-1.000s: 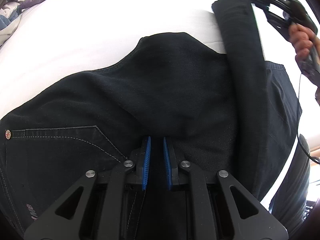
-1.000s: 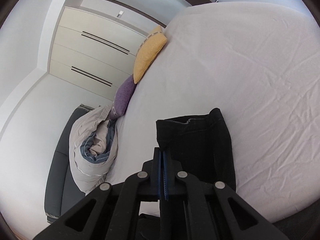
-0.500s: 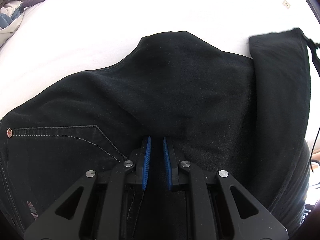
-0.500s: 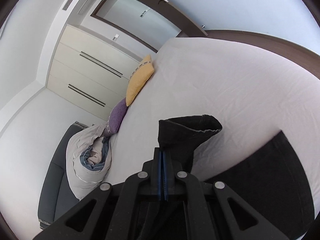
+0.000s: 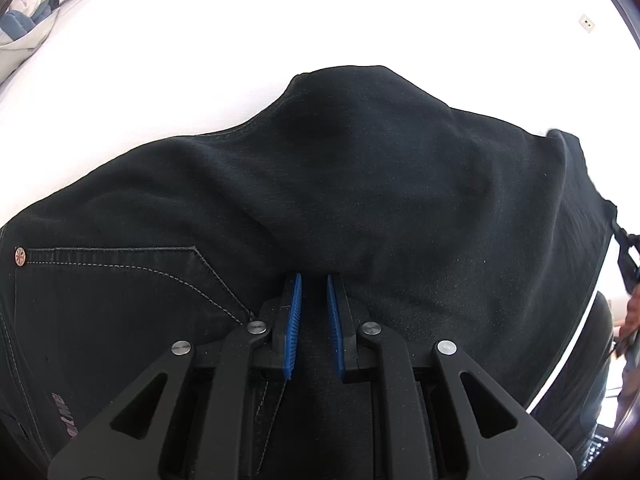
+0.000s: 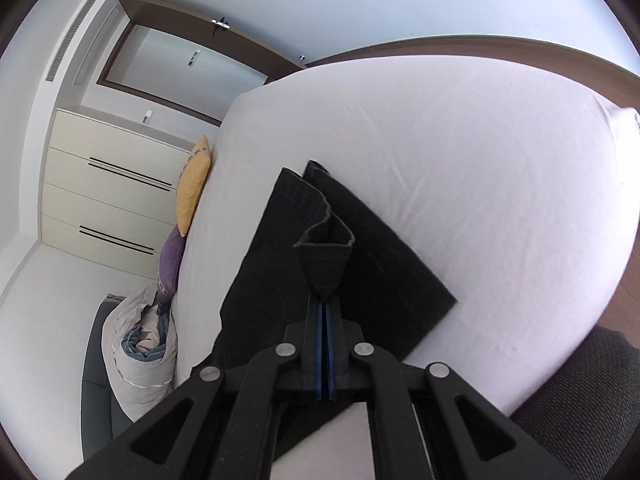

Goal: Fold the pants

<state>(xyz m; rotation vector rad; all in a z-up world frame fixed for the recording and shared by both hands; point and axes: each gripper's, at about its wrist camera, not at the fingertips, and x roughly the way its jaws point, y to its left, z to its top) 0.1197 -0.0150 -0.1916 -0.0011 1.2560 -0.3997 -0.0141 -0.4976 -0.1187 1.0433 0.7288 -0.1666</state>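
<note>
In the left wrist view, the left gripper (image 5: 313,280) points steeply down, its blue ribbed pads set narrowly apart with a fold of the black denim pants (image 5: 360,184) pinched between them. The pants spread outward from the pads over the white bed sheet (image 5: 200,48): a stitched back pocket (image 5: 132,280) with a small copper rivet (image 5: 19,257) lies to the left, and the cloth rises into a dark hump just beyond the fingertips. At the far right edge a strip of the pants hangs taut toward a person's hand (image 5: 632,312), only partly in view. Farther off, at the top left corner, sits a crumpled grey and blue duvet (image 5: 28,20).

In the right wrist view, the right gripper (image 6: 325,300) is clamped tight on the hem end of a pant leg (image 6: 326,252), which stands up in a small open loop just past the fingertips. Beyond it the rest of the leg lies flat and folded on the white mattress. Along the bed's left edge lean a purple cushion (image 6: 172,260) and a mustard-yellow cushion (image 6: 194,184), with a cream drawer cabinet (image 6: 108,184) against the wall behind.
</note>
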